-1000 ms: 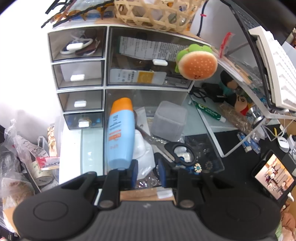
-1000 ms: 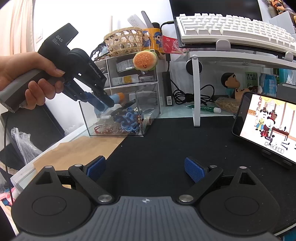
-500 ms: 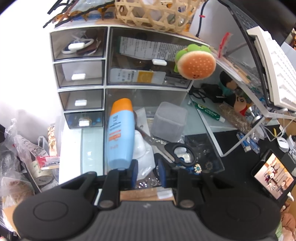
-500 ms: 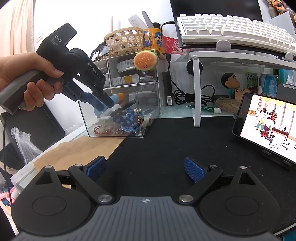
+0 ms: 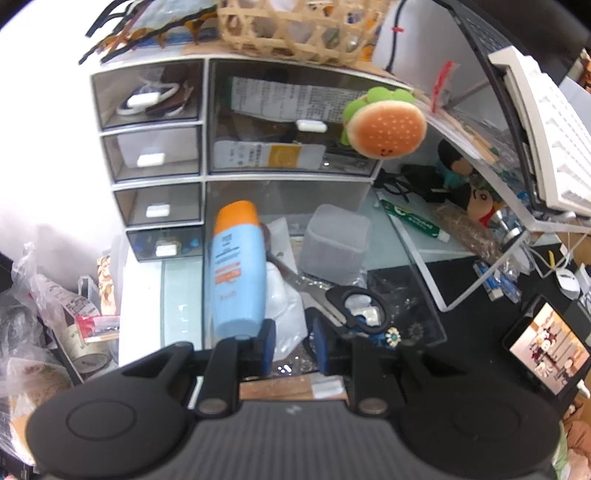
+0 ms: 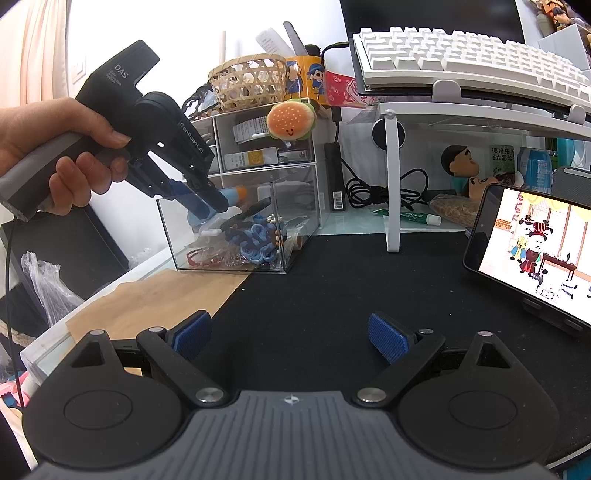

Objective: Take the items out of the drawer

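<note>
Left tongs [image 5: 291,349] inside drawer [image 5: 417,280] rim

The bottle's [image 5: 236,269] base is hidden behind the left tongs [image 5: 291,350].

A cluttered home desk: keyboard [image 6: 461,51] on a riser, phone [image 6: 535,251], small drawer unit [image 5: 236,147].

Counts:
- four small clear drawers [image 5: 157,158] stacked, left column of organiser
- one blue plastic bottle with orange cap [image 5: 236,269] in pulled-out clear drawer [image 6: 236,229]
- one black-handled scissors [image 5: 354,306] right of bottle
- one woven bamboo basket [image 5: 295,29] far, on top
- one burger plush [image 5: 386,129]
- one white keyboard [image 6: 461,62] far right
</note>
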`<action>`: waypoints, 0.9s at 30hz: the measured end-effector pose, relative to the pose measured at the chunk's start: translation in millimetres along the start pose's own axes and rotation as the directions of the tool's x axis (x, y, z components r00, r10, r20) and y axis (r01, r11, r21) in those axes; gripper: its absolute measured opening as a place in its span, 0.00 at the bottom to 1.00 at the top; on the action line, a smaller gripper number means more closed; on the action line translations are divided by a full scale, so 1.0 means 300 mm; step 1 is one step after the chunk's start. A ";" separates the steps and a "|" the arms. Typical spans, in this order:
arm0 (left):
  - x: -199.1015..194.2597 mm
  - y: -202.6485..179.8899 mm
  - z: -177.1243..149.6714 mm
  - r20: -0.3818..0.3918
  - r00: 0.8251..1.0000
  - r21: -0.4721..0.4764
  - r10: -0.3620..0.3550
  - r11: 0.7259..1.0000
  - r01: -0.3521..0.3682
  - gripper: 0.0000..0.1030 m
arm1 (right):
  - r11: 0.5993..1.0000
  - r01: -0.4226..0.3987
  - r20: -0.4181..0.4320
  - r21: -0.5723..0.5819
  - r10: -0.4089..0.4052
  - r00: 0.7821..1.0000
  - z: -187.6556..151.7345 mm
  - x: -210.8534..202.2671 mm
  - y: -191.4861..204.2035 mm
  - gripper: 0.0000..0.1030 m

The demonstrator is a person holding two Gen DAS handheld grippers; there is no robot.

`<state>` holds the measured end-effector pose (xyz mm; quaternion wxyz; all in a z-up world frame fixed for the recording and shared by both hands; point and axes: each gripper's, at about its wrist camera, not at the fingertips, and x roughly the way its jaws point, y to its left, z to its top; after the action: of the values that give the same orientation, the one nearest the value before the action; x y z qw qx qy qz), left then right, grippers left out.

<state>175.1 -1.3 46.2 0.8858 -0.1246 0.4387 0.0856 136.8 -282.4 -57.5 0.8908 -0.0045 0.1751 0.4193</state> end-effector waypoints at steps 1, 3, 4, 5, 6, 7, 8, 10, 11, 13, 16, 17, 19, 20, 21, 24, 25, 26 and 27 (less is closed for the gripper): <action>-0.003 -0.004 0.000 0.001 1.000 0.008 0.001 1.000 -0.001 0.27 | 1.000 0.000 0.000 0.000 0.000 1.000 0.000 0.000 0.000 0.92; -0.010 -0.010 0.002 0.000 1.000 0.019 0.006 1.000 -0.006 0.28 | 1.000 0.001 0.000 0.000 -0.001 1.000 -0.001 0.000 0.000 0.92; -0.014 -0.012 0.003 0.001 1.000 0.022 0.007 1.000 -0.007 0.29 | 1.000 0.000 0.000 0.000 0.000 1.000 -0.002 0.000 0.001 0.92; -0.020 -0.013 0.006 0.004 1.000 0.025 0.006 1.000 -0.006 0.31 | 1.000 0.000 0.000 0.000 0.000 1.000 -0.002 0.000 0.002 0.92; -0.026 -0.014 0.007 0.007 1.000 0.027 0.006 1.000 -0.006 0.32 | 1.000 0.000 0.000 -0.001 0.000 1.000 -0.003 0.000 0.004 0.92; -0.033 -0.015 0.008 0.014 1.000 0.029 0.008 1.000 -0.009 0.34 | 1.000 -0.001 0.000 -0.001 0.001 1.000 -0.003 0.000 0.005 0.92; -0.040 -0.015 0.010 0.021 1.000 0.033 0.010 0.999 -0.011 0.36 | 1.000 -0.001 0.000 -0.001 0.001 1.000 -0.004 -0.001 0.007 0.92; -0.055 -0.015 0.013 0.032 0.999 0.038 0.012 0.999 -0.013 0.38 | 1.000 -0.004 0.002 0.000 0.004 1.000 -0.004 -0.003 0.009 0.92; -0.063 -0.016 0.014 0.037 0.999 0.040 0.013 0.999 -0.014 0.38 | 1.000 -0.005 0.003 0.000 0.005 1.000 -0.004 -0.005 0.010 0.92; -0.077 -0.019 0.015 0.041 0.999 0.047 0.017 0.999 -0.019 0.42 | 1.000 -0.006 0.006 -0.001 0.006 1.000 -0.004 -0.007 0.013 0.92; -0.103 -0.020 0.012 0.057 0.998 0.059 0.012 0.998 -0.016 0.49 | 1.000 -0.006 0.015 -0.005 0.006 1.000 -0.002 -0.012 0.019 0.92; -0.111 -0.021 0.011 0.063 0.998 0.061 0.010 0.998 -0.014 0.51 | 1.000 -0.005 0.018 -0.006 0.005 1.000 -0.002 -0.013 0.021 0.92; -0.127 -0.021 0.012 0.073 0.997 0.064 0.008 0.998 -0.013 0.54 | 1.000 -0.005 0.022 -0.006 0.005 1.000 -0.001 -0.015 0.025 0.92; -0.134 -0.020 0.012 0.078 0.997 0.066 0.009 0.998 -0.014 0.55 | 1.000 -0.005 0.023 -0.006 0.005 1.000 -0.001 -0.016 0.027 0.92; -0.140 -0.019 0.011 0.082 0.997 0.068 0.013 0.998 -0.018 0.57 | 1.000 -0.005 0.024 -0.007 0.005 1.000 -0.001 -0.016 0.029 0.92; -0.164 -0.009 0.009 0.099 0.995 0.074 0.010 0.997 -0.017 0.63 | 1.000 -0.004 0.025 -0.005 0.004 1.000 0.000 -0.015 0.035 0.92; -0.173 -0.004 0.009 0.105 0.994 0.076 0.002 0.997 -0.010 0.68 | 1.000 -0.004 0.025 -0.004 0.005 1.000 0.001 -0.015 0.037 0.92; -0.181 0.001 0.007 0.110 0.994 0.078 -0.008 0.997 -0.001 0.71 | 1.000 -0.005 0.026 -0.004 0.005 1.000 0.001 -0.016 0.040 0.92; -0.188 0.007 0.005 0.116 0.993 0.081 -0.016 0.997 0.007 0.72 | 1.000 -0.004 0.027 -0.005 0.005 1.000 0.002 -0.016 0.044 0.92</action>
<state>141.7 -1.3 91.8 0.9146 -0.0861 0.3888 0.0699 124.3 -277.4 -53.6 0.8921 -0.0006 0.1621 0.4217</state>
